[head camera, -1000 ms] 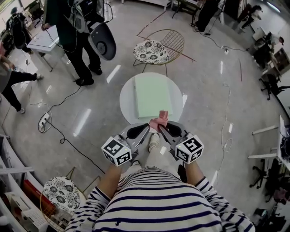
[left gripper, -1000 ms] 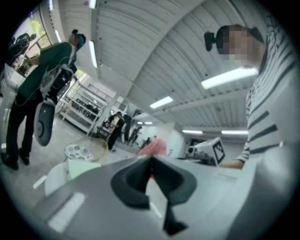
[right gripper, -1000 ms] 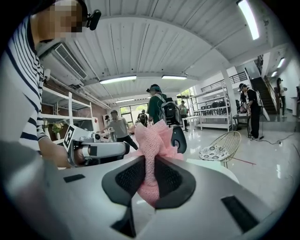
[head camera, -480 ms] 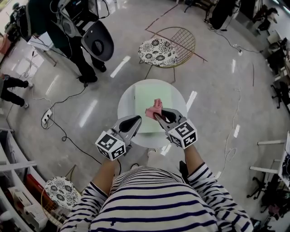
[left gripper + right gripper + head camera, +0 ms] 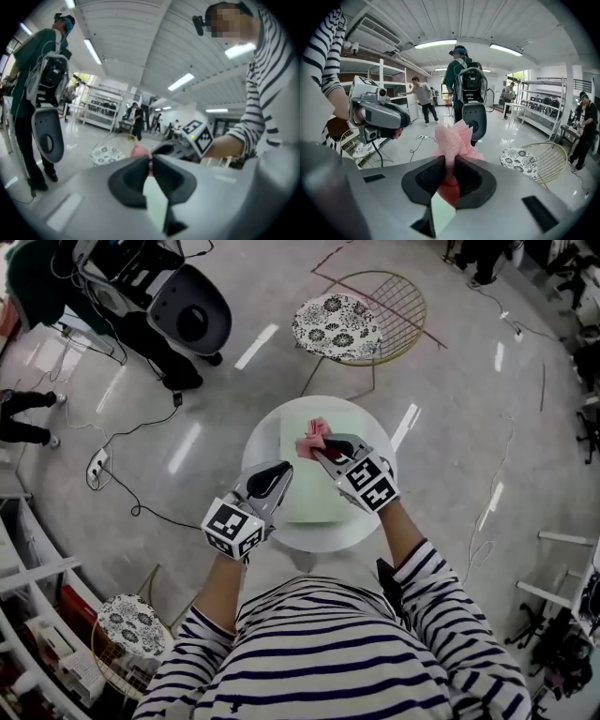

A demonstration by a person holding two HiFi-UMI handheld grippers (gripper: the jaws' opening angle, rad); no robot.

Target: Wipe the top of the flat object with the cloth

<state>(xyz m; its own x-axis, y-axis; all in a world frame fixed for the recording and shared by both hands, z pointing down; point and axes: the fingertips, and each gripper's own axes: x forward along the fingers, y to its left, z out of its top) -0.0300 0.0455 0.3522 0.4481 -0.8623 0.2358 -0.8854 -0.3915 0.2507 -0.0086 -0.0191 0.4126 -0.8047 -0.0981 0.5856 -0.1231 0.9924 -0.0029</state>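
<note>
A pale green flat object (image 5: 314,486) lies on a small round white table (image 5: 267,442). My right gripper (image 5: 321,454) is shut on a crumpled pink cloth (image 5: 312,438), which it holds over the far part of the green object. In the right gripper view the pink cloth (image 5: 452,137) bulges up from between the closed jaws. My left gripper (image 5: 282,471) is shut and holds nothing, low over the near left part of the green object, beside the right one. In the left gripper view its jaws meet, and the pink cloth (image 5: 139,150) shows just beyond them.
A wire chair with a patterned cushion (image 5: 342,328) stands beyond the table. A second patterned seat (image 5: 131,634) is at the lower left. A person with a large grey rig (image 5: 187,310) stands at the upper left. Cables and a power strip (image 5: 97,465) lie on the floor.
Both grippers have moved forward from the near table edge to over the green object. The right one carried the pink cloth with it toward the far side.
</note>
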